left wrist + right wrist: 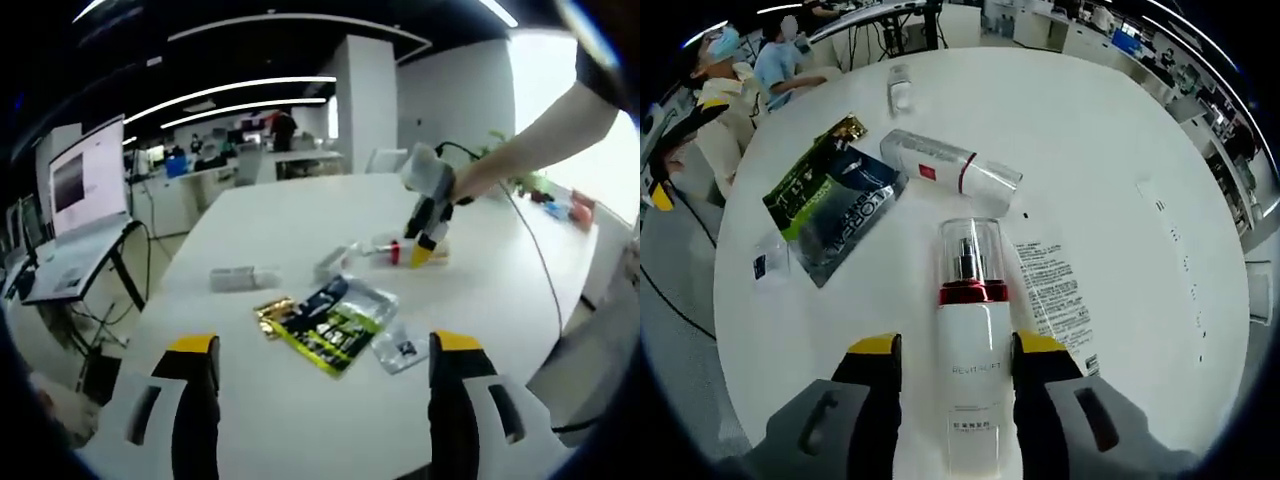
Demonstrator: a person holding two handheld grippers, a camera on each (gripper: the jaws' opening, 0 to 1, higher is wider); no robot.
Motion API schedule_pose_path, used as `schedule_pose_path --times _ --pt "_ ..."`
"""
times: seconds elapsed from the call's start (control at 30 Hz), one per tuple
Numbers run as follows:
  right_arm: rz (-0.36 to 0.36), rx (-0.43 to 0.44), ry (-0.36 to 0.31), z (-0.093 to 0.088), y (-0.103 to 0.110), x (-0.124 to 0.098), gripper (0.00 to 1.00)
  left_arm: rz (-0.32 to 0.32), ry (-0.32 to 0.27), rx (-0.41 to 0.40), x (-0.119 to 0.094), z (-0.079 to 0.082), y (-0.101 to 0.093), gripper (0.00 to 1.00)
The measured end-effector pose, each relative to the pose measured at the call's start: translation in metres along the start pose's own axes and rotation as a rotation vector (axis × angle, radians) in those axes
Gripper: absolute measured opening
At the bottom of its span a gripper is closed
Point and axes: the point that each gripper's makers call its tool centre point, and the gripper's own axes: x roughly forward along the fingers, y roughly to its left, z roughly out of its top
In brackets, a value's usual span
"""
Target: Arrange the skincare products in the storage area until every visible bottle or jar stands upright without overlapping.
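- While pump bottle [967, 350] lies flat betw. jaws, right gripper [955, 365] is clamped on it, likely to upend it.
- Left gripper [325, 360]: jaws spread wide, empty, sachets [330, 322] ahead.

Perhaps "REVITALIFT" on the white bottle [973, 385]

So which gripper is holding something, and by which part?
The right gripper grips the white pump bottle with red collar and clear cap by its body; the left gripper holds nothing.
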Motion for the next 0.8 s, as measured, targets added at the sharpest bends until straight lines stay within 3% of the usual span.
schedule_pose_path --times 0.17,0.37,0.5,0.6,0.8 --pt "0.001 -0.028 0.038 0.004 -0.003 0.002 0.40 0.002 0.001 -0.006 -0.001 0.002 -0.001 0.78" --pt "-0.018 -0.079 0.117 -0.006 0.003 0.004 0.39 0.001 0.001 -0.007 -0.002 0.003 -0.002 0.77" --pt "-0.024 -0.052 0.090 -0.004 -0.001 0.004 0.31 -0.001 0.003 -0.004 -0.001 0.003 -0.002 0.77" --pt "-0.034 -0.099 0.079 0.000 0.000 0.003 0.29 -0.001 0.006 0.001 0.000 0.003 -0.003 0.77" --pt "-0.059 -0.094 0.038 -0.005 -0.004 0.004 0.27 -0.001 0.010 0.018 0.001 0.002 -0.004 0.77"
